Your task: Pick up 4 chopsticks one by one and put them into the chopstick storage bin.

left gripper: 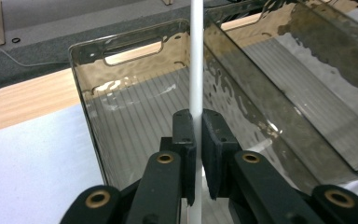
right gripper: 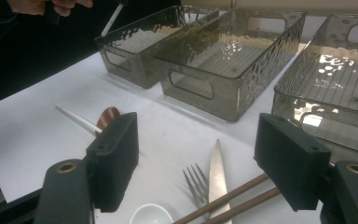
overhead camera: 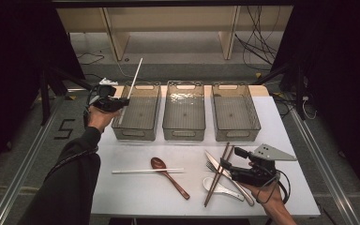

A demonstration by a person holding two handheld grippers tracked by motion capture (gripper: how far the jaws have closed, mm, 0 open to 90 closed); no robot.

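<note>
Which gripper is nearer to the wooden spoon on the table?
The right gripper is nearer: it hovers just right of the wooden spoon. The left gripper is farther, up by the left bin, clamping a white chopstick.

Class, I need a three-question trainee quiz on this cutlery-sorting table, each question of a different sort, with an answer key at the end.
1. True or false: the left claw is shut on a white chopstick.
2. Multiple choice: how many smoky plastic bins stand in a row on the table? A) two B) three C) four
3. Fill in: the other white chopstick lies across the handle of the brown wooden ______.

Key
1. True; the stick is pinched over the left bin.
2. B; left, middle bin and right bin.
3. Spoon. The right claw stands open above the fork.
</note>
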